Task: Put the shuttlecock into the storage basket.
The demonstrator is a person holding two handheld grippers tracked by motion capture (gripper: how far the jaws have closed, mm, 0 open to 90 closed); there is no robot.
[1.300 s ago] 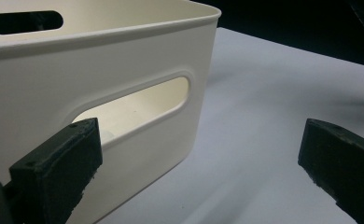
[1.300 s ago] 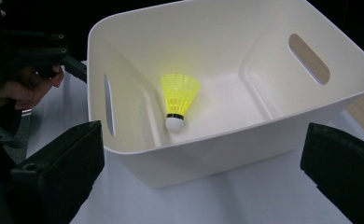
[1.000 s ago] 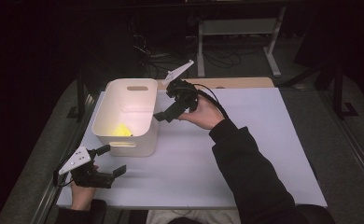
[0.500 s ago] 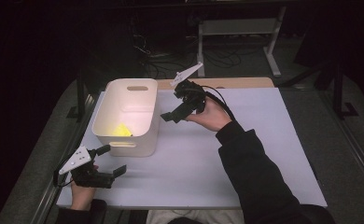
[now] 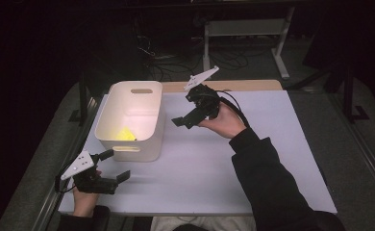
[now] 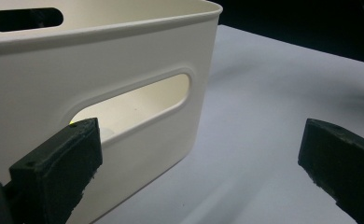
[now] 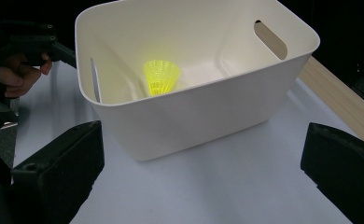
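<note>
The right gripper (image 5: 191, 115) hangs empty, jaws spread wide, just right of the white bin (image 5: 147, 98) and clear of its rim. The left gripper (image 5: 112, 166), jaws also apart and holding nothing, sits near the bin's near wall. 1 yellow shuttlecock (image 7: 161, 77) lies on the bin floor toward the near-left corner. With the drop apparently done, the sound move is to draw the right gripper away without brushing the light bin.

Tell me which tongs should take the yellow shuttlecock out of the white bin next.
Right. The right tongs hang open beside the white bin, raised near its rim, looking down at the yellow shuttlecock. The left tongs sit low on the table, facing the bin's outer wall.
</note>
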